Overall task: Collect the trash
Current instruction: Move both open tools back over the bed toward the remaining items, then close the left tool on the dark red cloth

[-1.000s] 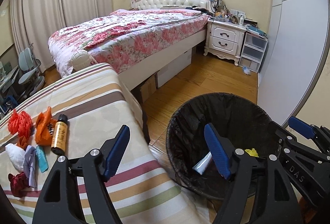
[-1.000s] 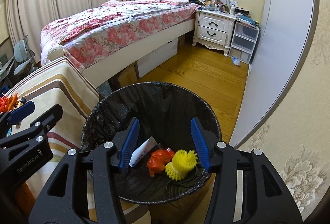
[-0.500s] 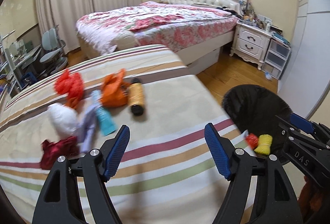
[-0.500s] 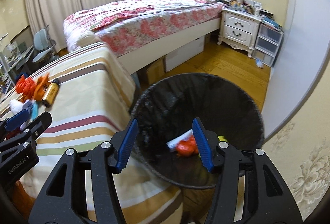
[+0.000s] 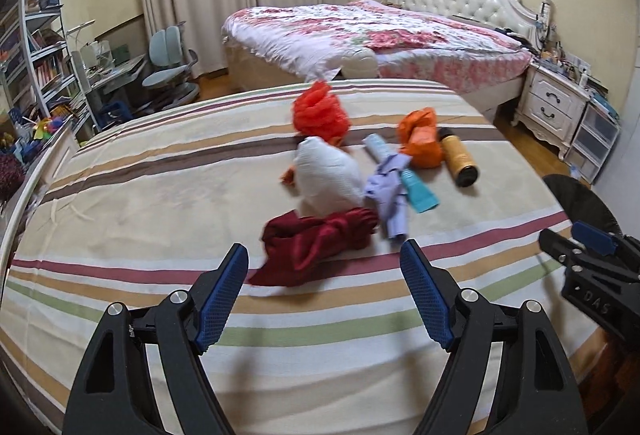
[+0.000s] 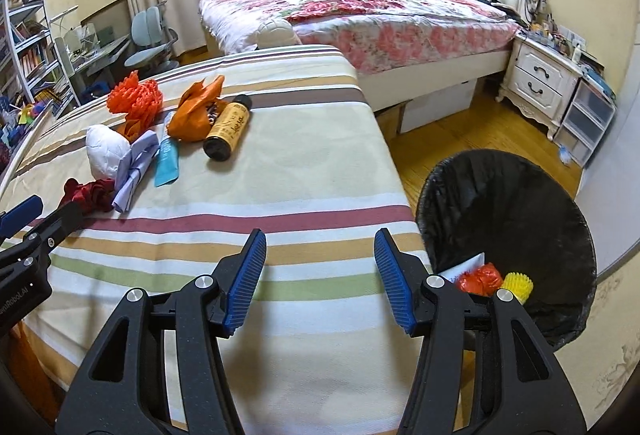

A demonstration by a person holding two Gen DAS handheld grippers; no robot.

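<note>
Loose trash lies on the striped cover [image 5: 160, 195]: a dark red cloth [image 5: 320, 239], a white wad [image 5: 326, 171], lilac paper [image 5: 390, 191], a teal tube [image 5: 416, 191], an orange bag [image 5: 420, 139], an amber bottle [image 5: 458, 159] and red-orange netting [image 5: 318, 111]. My left gripper [image 5: 322, 255] hovers just short of the red cloth, its jaws opening with nothing between them. My right gripper [image 6: 320, 239] is open and empty over the cover's near right corner, beside the black-lined bin [image 6: 508, 203]. The bin holds an orange-red scrap [image 6: 480, 279], a yellow piece [image 6: 518, 285] and a white tube [image 6: 464, 267].
A floral bed [image 6: 360, 11] stands behind the striped surface, with a white nightstand [image 6: 536, 83] and plastic drawers [image 6: 588, 119] to its right. Wooden floor [image 6: 440, 139] runs between bed and bin. Shelves [image 5: 36, 47], a desk and chairs [image 5: 168, 63] fill the far left.
Both grippers have swung left from above the bin to over the striped cover. The trash pile now sits ahead of the left gripper, and the bin has slid to the right edge.
</note>
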